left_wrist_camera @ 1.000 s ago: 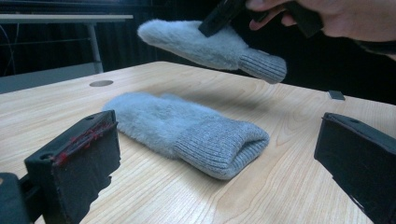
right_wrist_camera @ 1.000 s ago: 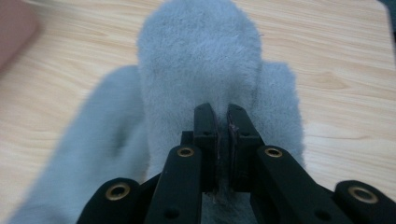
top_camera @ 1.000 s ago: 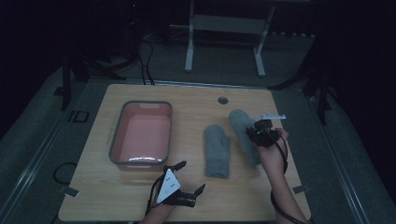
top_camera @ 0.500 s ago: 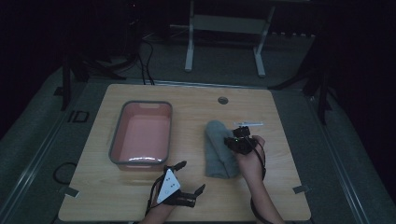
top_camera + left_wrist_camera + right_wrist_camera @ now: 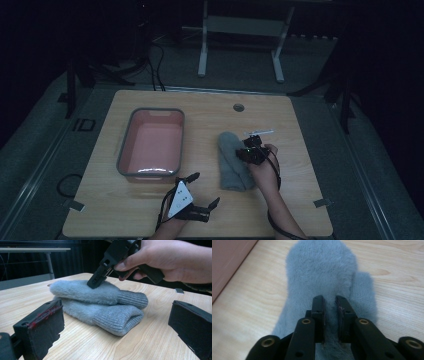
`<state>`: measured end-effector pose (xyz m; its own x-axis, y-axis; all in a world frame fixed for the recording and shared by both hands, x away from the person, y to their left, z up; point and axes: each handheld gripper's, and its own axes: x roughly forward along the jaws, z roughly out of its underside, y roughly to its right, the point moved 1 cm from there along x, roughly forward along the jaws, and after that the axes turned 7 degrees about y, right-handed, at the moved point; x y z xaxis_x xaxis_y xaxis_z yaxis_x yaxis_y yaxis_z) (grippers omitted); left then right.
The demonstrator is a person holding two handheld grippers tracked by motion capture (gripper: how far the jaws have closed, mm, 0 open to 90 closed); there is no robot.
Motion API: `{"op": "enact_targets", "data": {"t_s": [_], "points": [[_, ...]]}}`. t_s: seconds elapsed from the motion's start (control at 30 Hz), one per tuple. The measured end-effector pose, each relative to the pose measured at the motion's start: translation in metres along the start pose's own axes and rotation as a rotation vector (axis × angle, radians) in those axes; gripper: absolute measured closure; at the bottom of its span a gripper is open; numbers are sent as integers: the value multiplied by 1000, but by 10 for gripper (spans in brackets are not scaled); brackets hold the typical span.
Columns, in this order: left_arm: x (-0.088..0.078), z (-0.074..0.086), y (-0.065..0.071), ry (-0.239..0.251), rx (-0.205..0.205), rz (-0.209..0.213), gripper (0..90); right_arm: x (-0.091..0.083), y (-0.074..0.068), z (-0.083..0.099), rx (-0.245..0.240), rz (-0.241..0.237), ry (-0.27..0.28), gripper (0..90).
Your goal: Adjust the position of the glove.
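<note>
Pale wood surface (image 5: pixel 210 107), rounded corners, a small round hole (image 5: pixel 238 107) at twelve o'clock. Pink tub (image 5: pixel 123 150) with a grey rim sits at nine o'clock. Two grey mittens (image 5: pixel 231 162), one stacked on the other, lie at three o'clock.

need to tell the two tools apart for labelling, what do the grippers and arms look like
Both are black two-jaw tools. The left gripper carries a grey three-cornered plate with dark dots, and its blocky jaw pads show red scuffs. The right gripper has brass-coloured rivets on its linkage and a thin black cable. The forearms are bare, with no sleeves.
</note>
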<state>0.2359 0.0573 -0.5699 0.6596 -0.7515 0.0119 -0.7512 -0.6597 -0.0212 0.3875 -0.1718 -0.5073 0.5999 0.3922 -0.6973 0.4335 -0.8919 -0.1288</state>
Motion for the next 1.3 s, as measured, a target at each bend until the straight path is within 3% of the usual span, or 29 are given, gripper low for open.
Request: {"op": "enact_targets", "data": {"t_s": [0.2,0.23,0.3,0.4,0.5,0.63,0.73,0.77,0.83,0.9,1.1,1.3], "points": [[0,0,0,0,0,2,4,-20,5,-1,-40,-135,57,651],[0,0,0,0,0,2,4,-20,5,-1,-40,-135,57,651],[0,0,0,-1,1,1,4,-33,8,1,-76,-201,106,638],[0,0,0,-1,1,1,4,-50,13,5,-84,-241,152,567],[0,0,0,-2,1,0,4,-64,18,11,-103,-268,137,612],[0,0,0,-1,0,0,4,-75,24,25,-131,-274,123,600],[0,0,0,-2,-1,0,4,-82,22,38,-197,-345,115,585],[0,0,0,-2,-1,0,4,-84,19,48,-262,-357,91,560],[0,0,0,-2,-1,0,4,-84,19,52,-278,-348,91,560],[0,0,0,-1,-1,0,4,-84,18,62,-332,-333,69,546],[0,0,0,-1,-2,0,4,-75,17,83,-435,-249,38,530],[0,0,0,-2,-3,1,4,-65,8,95,-559,-187,28,518]]}}
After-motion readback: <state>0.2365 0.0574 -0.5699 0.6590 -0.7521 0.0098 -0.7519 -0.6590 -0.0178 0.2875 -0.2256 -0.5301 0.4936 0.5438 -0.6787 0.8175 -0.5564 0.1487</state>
